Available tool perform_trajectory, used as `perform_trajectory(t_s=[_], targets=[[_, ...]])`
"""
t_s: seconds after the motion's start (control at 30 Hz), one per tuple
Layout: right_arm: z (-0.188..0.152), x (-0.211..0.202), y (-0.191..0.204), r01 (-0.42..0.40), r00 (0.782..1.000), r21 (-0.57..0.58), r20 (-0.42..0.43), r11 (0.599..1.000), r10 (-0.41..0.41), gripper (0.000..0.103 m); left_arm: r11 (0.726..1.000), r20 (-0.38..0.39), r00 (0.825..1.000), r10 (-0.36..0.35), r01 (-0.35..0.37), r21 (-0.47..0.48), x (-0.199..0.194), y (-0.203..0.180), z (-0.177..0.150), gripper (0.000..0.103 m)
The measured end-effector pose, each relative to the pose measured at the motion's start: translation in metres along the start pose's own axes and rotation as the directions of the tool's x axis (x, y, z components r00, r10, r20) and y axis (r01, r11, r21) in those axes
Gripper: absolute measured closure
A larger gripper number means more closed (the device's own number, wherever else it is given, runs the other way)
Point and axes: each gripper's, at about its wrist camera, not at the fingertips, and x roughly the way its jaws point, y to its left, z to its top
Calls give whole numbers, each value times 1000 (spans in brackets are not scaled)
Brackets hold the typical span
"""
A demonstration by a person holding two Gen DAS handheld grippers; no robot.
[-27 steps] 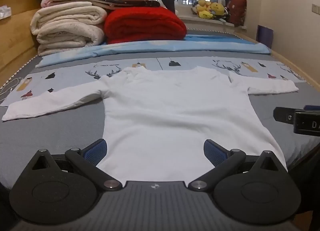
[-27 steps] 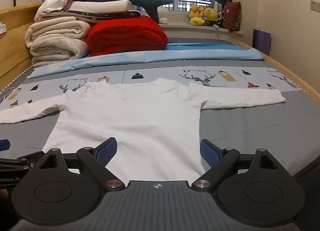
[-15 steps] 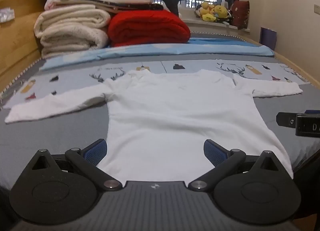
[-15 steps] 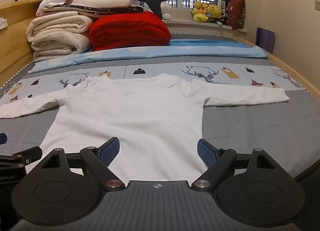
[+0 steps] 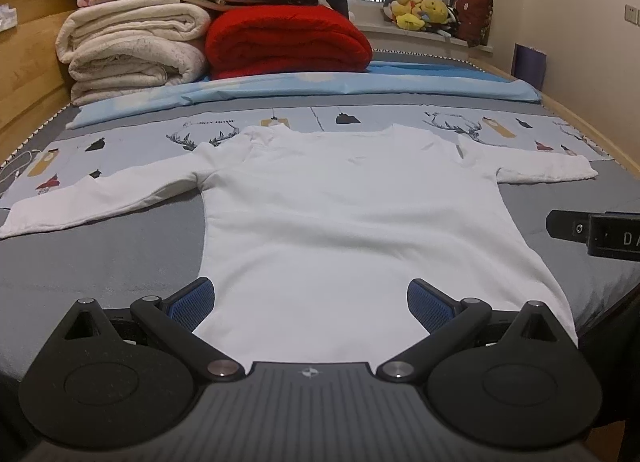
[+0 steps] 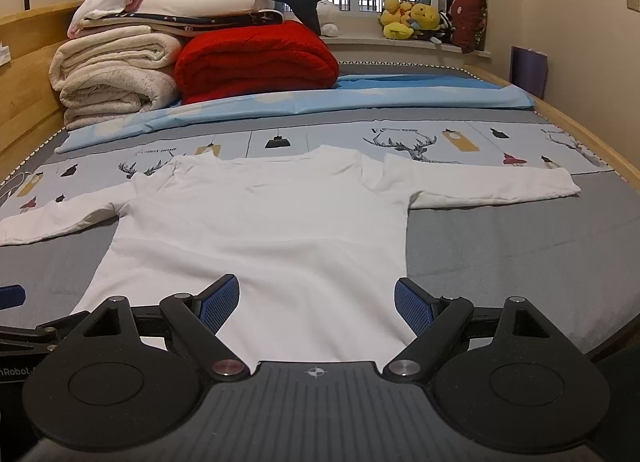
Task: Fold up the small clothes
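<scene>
A small white long-sleeved shirt (image 5: 344,213) lies flat on the bed, sleeves spread out to both sides, hem toward me. It also shows in the right wrist view (image 6: 272,229). My left gripper (image 5: 311,300) is open and empty, hovering over the hem's left part. My right gripper (image 6: 317,302) is open and empty over the hem's right part. The right gripper's body shows at the right edge of the left wrist view (image 5: 596,227). The left gripper's blue finger tip (image 6: 12,296) shows at the left edge of the right wrist view.
The bed has a grey cover (image 5: 100,258) and a patterned sheet (image 5: 360,119). Behind it lie a folded red blanket (image 5: 288,41), stacked cream blankets (image 5: 132,53), a light blue sheet (image 6: 360,97) and plush toys (image 5: 420,11) on the windowsill. Wooden bed frame (image 5: 24,73) at left.
Both grippers have drifted slightly forward and lower toward the shirt's hem. The right gripper's jaws have narrowed a little. The shirt has not moved.
</scene>
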Motion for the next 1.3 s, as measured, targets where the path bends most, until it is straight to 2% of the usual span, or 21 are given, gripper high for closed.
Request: perform_trajectory(t_s=[0.93,1.3], targets=[[-1,-10,7,-42,997,-42,62,998,45,17,1000,-6,1000,-9,8,-12,-2,3,1,0],[2,-8,9,-43,998,-36,36,998,44,17,1000,-9,1000,-7,7,-16,-2,4,1,0]])
